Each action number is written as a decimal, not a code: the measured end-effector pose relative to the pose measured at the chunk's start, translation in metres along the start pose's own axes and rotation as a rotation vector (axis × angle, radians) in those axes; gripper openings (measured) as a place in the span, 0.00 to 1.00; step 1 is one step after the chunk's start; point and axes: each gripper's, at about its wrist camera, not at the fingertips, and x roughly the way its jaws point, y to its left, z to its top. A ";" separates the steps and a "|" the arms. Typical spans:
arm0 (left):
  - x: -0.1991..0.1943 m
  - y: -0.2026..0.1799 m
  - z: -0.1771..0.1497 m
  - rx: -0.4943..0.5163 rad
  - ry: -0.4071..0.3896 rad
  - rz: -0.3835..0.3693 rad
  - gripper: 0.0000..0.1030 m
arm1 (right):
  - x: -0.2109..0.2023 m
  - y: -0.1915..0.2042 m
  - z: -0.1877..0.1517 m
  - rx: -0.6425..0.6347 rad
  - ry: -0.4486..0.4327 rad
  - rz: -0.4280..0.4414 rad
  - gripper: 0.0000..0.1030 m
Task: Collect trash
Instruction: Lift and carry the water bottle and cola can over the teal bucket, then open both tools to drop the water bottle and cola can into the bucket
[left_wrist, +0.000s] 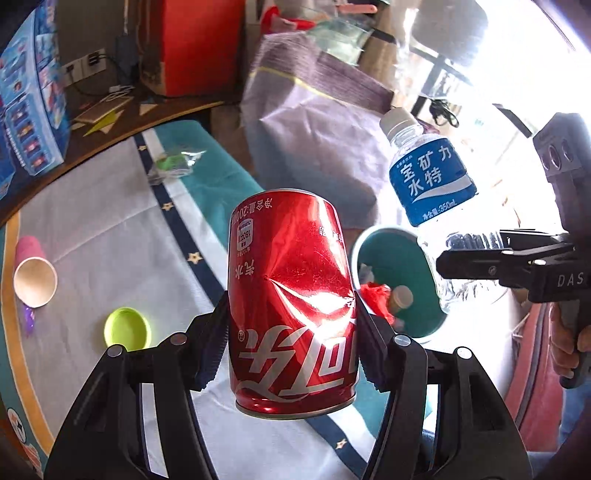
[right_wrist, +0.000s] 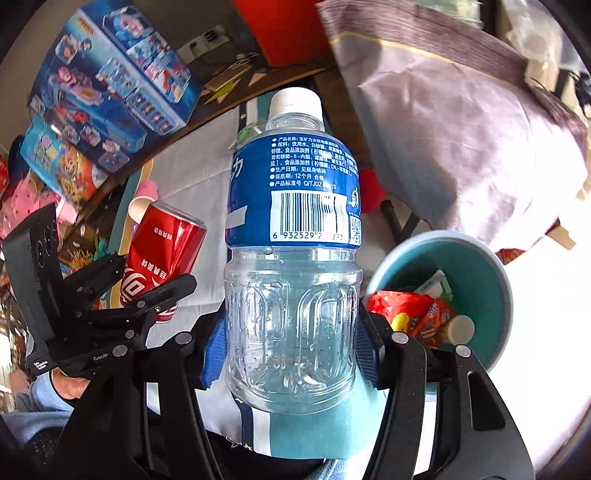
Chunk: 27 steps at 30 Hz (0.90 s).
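My left gripper (left_wrist: 291, 332) is shut on a dented red cola can (left_wrist: 291, 295), held upside down above the table; the can also shows in the right wrist view (right_wrist: 159, 254). My right gripper (right_wrist: 291, 350) is shut on an empty clear bottle with a blue label (right_wrist: 291, 258), held upright; it also shows in the left wrist view (left_wrist: 428, 177). A teal bin (left_wrist: 402, 266) with wrappers inside stands just right of the can and below the bottle, and also shows in the right wrist view (right_wrist: 480, 273).
On the grey and teal cloth (left_wrist: 122, 229) lie a pink paper cup (left_wrist: 33, 273), a green lid (left_wrist: 127, 328) and a clear wrapper with green inside (left_wrist: 177, 162). A purple bag (left_wrist: 317, 122) stands behind the bin. Toy boxes (right_wrist: 110, 81) line the far left.
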 end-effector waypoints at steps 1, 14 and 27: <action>0.004 -0.011 0.002 0.021 0.011 -0.016 0.60 | -0.007 -0.013 -0.005 0.025 -0.014 -0.006 0.54; 0.079 -0.111 0.015 0.188 0.155 -0.111 0.60 | -0.017 -0.125 -0.046 0.266 -0.049 -0.048 0.54; 0.140 -0.148 0.019 0.241 0.254 -0.102 0.76 | 0.001 -0.158 -0.052 0.340 -0.010 -0.048 0.54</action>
